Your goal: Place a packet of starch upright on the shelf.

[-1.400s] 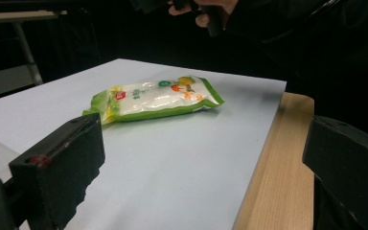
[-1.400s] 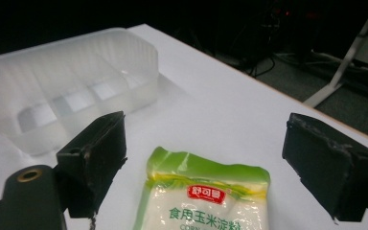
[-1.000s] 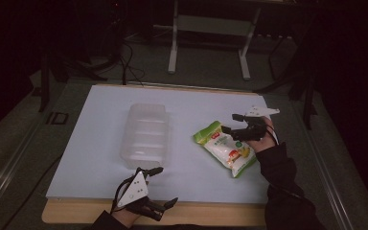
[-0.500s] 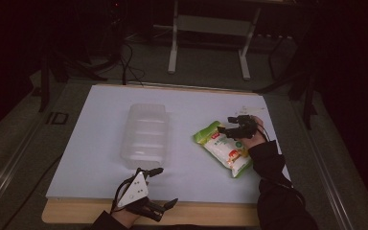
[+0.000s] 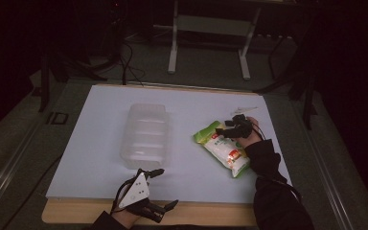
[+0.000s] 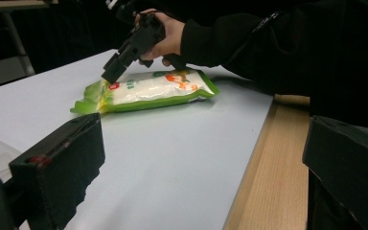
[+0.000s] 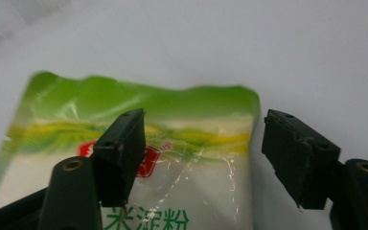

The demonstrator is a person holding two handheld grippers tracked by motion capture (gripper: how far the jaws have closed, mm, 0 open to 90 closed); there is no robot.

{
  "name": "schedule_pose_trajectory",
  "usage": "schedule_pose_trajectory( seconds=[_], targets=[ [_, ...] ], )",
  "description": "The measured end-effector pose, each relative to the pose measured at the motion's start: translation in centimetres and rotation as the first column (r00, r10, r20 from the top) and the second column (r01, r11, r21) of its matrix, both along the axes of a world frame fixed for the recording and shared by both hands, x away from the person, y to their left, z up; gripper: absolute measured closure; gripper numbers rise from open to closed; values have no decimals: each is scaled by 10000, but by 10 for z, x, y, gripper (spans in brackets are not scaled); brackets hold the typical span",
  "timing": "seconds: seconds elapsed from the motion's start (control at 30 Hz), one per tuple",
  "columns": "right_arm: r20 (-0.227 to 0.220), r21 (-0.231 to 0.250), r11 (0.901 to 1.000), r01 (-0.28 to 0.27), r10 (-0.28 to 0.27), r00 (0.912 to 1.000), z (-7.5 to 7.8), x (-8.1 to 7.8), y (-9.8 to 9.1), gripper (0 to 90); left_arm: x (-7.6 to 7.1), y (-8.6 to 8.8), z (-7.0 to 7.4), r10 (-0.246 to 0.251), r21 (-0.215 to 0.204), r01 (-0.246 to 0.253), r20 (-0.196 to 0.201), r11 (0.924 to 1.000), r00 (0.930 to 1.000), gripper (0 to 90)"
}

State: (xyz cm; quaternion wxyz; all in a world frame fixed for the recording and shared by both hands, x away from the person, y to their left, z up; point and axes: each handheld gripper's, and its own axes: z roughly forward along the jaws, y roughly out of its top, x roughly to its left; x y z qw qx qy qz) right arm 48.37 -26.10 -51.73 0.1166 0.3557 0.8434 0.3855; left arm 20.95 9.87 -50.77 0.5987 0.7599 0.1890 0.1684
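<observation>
A green and white bag of food (image 5: 224, 149) lies on the right part of the white table sheet (image 5: 100, 158); it also shows in the left gripper view (image 6: 158, 91). My right gripper (image 5: 229, 128) is open and tipped down over the bag's far green end (image 7: 196, 115). One jaw is above the bag and the other just past its side edge. From the left gripper view, the right gripper (image 6: 109, 75) points down close to that end. My left gripper (image 5: 165, 189) rests open at the table's front edge, with nothing between its fingers (image 6: 62, 163).
A clear plastic lidded container (image 5: 144, 135) stands left of the bag, mid table. The wooden table edge (image 5: 211, 213) runs along the front. Metal stand legs (image 5: 172, 52) and cables lie on the dark floor beyond the table.
My right gripper has come left and down from beyond the bag onto its far end. The left gripper, bag and container have not moved.
</observation>
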Motion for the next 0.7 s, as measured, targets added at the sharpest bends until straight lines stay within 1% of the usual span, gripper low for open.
schedule_pose_trajectory(
  seconds=[0.03,0.1,0.17,0.2,0.23,0.27,0.3,0.37,0.47,0.53,0.63,0.7],
  targets=[
    [-119,-194,9998,56,-58,9999,-2,1,1,287,0,0,0,1,-2,-1,-7,10000,10000,11],
    [-254,-222,9997,110,-115,9996,-3,2,2,284,0,0,0,16,-8,-16,-7,10000,10000,11],
    [-628,-293,9994,164,-182,9979,-5,5,2,285,0,0,0,20,-23,-20,-41,10000,10000,11],
    [-697,-401,9991,153,-181,9974,-6,5,3,288,1,0,-1,21,-6,-21,-66,10000,10000,11],
    [-842,-421,9990,122,-157,9963,-7,5,4,319,1,0,-1,13,-6,-13,-90,10000,10000,11],
    [-1053,-285,9995,118,-147,9943,-7,6,3,364,1,0,-1,-1,3,1,-96,10000,10000,11],
    [-1447,-45,9997,236,-241,9892,-8,7,2,370,1,-1,-1,-30,29,31,-101,10000,9999,11],
    [-1565,11,9996,274,-269,9873,-7,7,2,415,1,-1,-2,-50,51,50,-103,10000,9999,11],
    [-1709,-100,9986,523,-533,9838,-6,6,3,505,1,-2,-2,-97,84,98,-134,9999,9999,11],
    [-1688,-262,9973,689,-723,9830,-5,5,5,563,0,-3,-2,-130,110,131,-131,9999,9998,11],
    [-1716,-410,9955,849,-907,9810,-4,2,5,675,0,-3,-2,-73,84,74,-107,9999,9999,11],
    [-1802,-485,9951,859,-933,9792,-3,2,5,748,1,-2,-2,4,11,-4,-113,10000,9999,11]
  ],
)
